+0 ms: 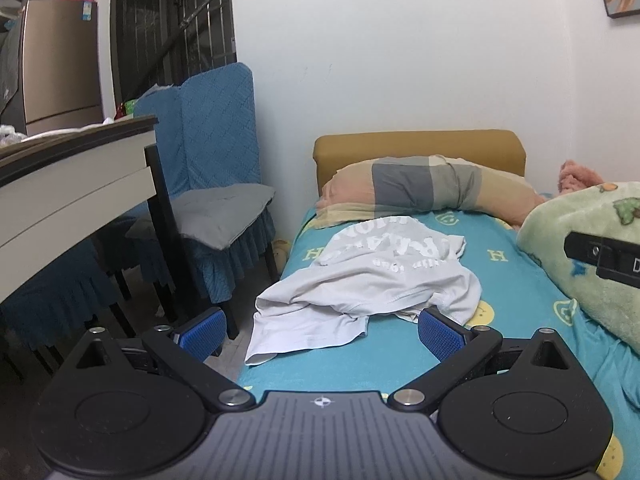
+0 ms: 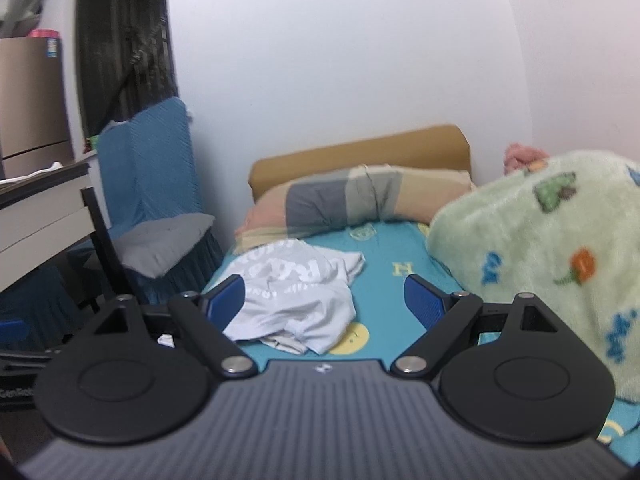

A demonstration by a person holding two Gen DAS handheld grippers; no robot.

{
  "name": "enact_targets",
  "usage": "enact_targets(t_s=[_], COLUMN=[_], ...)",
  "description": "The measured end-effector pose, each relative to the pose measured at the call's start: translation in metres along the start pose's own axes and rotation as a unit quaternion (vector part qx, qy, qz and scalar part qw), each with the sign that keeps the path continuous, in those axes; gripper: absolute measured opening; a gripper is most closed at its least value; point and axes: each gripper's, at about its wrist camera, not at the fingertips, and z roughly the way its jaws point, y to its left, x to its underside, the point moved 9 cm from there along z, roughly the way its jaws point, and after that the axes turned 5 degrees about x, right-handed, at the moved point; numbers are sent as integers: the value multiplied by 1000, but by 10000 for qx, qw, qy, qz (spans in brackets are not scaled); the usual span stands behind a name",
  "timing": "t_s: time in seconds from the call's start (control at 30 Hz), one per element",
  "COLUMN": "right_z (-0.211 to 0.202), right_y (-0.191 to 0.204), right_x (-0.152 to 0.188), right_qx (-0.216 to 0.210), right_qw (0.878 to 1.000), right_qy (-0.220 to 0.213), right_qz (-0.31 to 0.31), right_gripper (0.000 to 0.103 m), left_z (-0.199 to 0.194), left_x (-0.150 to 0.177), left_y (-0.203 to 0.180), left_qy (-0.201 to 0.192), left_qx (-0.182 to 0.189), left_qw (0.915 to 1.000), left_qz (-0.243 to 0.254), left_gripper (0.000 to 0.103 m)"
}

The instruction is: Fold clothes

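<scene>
Open left gripper (image 1: 320,334), crumpled white shirt (image 1: 372,280), teal bedsheet (image 1: 512,280), blue chair (image 1: 216,160)

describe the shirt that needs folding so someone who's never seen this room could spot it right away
Find the bed with the turquoise cartoon-print sheet against the white wall. On it, just in front of the patchwork pillow, lies a crumpled white t-shirt, one edge spilling over the bed's side. It alone is plain white with pale block lettering, unlike the fluffy green blanket beside it.
</scene>
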Motion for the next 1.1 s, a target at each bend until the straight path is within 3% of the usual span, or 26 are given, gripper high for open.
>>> enact_targets(t_s=[0.33, 0.47, 0.57, 0.73, 0.93, 1.1], right_z=[-4, -4, 6, 42, 83, 121], right_y=[20, 22, 22, 2, -14, -10], right_x=[-26, -47, -50, -23, 29, 55], right_qx=[345, 416, 427, 374, 191, 24], right_qw=[9989, 9987, 9980, 9982, 9967, 9953], right_qy=[181, 126, 59, 433, 777, 964], right_qz=[-266, -254, -471, -194, 121, -20], right_gripper=[88, 88, 88, 88, 88, 88], left_z=[19, 39, 54, 102, 183, 246], left_x=[-11, -15, -14, 6, 38, 54], left_y=[3, 5, 1, -14, -30, -37], left_qy=[57, 241, 296, 561, 852, 710], left_qx=[-128, 5, 139, 312, 201, 200], left_qw=[9994, 9995, 9984, 9913, 9768, 9691], left_qz=[313, 212, 452, 1146, 1956, 2353], left_gripper=[103, 103, 103, 103, 101, 98])
